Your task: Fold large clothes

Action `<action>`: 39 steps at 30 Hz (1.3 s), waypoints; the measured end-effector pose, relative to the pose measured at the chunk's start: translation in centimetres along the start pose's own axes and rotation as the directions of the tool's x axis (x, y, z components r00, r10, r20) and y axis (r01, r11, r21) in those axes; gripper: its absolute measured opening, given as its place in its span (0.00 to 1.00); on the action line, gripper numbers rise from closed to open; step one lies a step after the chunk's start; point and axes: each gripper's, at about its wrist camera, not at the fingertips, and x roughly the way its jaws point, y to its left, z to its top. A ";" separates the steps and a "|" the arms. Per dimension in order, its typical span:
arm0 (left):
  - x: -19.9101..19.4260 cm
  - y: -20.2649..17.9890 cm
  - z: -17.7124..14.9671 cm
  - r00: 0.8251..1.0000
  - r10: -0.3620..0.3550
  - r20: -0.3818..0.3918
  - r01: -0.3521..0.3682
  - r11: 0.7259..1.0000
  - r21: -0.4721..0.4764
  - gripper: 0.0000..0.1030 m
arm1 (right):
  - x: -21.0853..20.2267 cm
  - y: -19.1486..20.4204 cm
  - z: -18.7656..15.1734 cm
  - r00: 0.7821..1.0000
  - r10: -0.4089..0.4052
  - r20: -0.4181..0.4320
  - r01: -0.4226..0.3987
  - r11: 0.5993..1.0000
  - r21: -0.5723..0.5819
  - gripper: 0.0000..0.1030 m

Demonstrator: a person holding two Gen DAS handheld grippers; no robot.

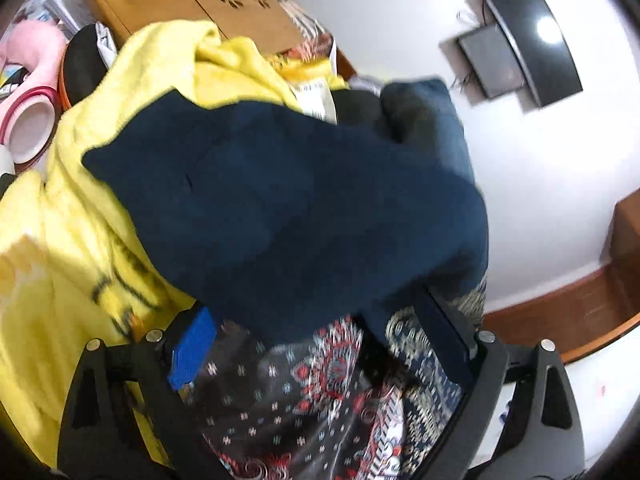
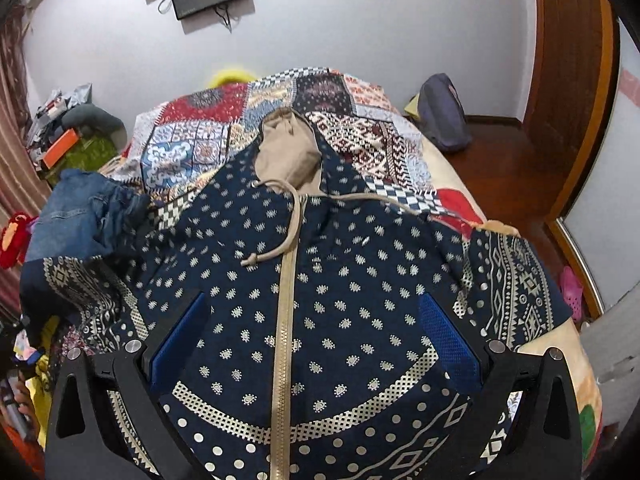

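- The patchwork bedspread (image 2: 200,128) fills the upper middle of the right wrist view.
- A navy zip hoodie (image 2: 340,280) with a beige hood lies flat across it, centre frame.
- Jeans (image 2: 80,212) are bunched at centre left.
- The right gripper (image 2: 316,340) hangs wide over the hoodie's zipper (image 2: 285,320).
- The left gripper (image 1: 320,344) is spread wide, nothing clamped, below a dark blue cloth (image 1: 288,200) on a yellow garment (image 1: 60,240).

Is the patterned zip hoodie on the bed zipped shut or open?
Zipped shut: on the hoodie the beige zipper runs closed from collar down.
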 end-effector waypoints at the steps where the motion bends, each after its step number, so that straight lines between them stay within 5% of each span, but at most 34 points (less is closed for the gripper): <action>1: 0.2 0.3 0.3 1.000 0.001 0.007 -0.001 1.000 -0.009 0.91 | 0.2 0.1 -0.1 1.000 -0.009 -0.003 0.009 1.000 -0.007 1.00; 2: 0.5 0.6 0.6 1.000 0.005 0.011 -0.004 1.000 -0.015 0.90 | 0.4 0.3 -0.1 1.000 -0.013 -0.004 0.013 1.000 -0.014 1.00; 5: 0.5 0.9 1.6 0.999 0.023 0.038 -0.023 1.000 -0.004 0.64 | 0.8 0.8 -0.2 1.000 -0.029 -0.012 0.029 0.999 -0.040 1.00; 7: 0.4 0.4 1.7 0.997 0.049 0.062 -0.051 0.998 0.024 0.35 | 1.0 1.1 -0.3 0.999 -0.032 -0.019 0.031 0.998 -0.051 1.00; 11: -0.7 -3.0 1.4 0.982 0.125 0.144 -0.150 0.973 0.173 0.04 | 0.6 1.6 -0.5 0.999 -0.037 -0.019 0.035 0.996 -0.083 1.00; 16: -3.3 -9.6 0.5 0.961 0.131 0.243 -0.217 0.903 0.372 0.02 | -0.6 2.0 -0.6 1.000 -0.021 -0.007 0.020 0.993 -0.113 1.00; 21: -5.6 -17.1 -0.3 0.964 0.030 0.264 -0.166 0.842 0.512 0.01 | -2.3 1.9 -0.6 1.000 0.011 0.025 -0.008 0.993 -0.116 1.00; 27: -5.5 -28.3 -3.6 0.965 -0.099 0.243 -0.106 0.700 0.706 0.02 | -4.2 0.7 -0.2 0.997 0.040 0.064 -0.033 0.993 -0.109 1.00; 34: -0.2 -39.3 -11.0 0.985 -0.148 0.090 0.000 0.519 0.855 0.02 | -5.5 -2.3 0.3 0.994 0.045 0.101 -0.037 0.996 -0.077 1.00; 39: 7.4 -42.9 -17.7 0.995 -0.065 -0.082 0.102 0.429 0.898 0.02 | -5.5 -5.5 0.4 0.995 0.038 0.094 -0.036 0.999 -0.023 1.00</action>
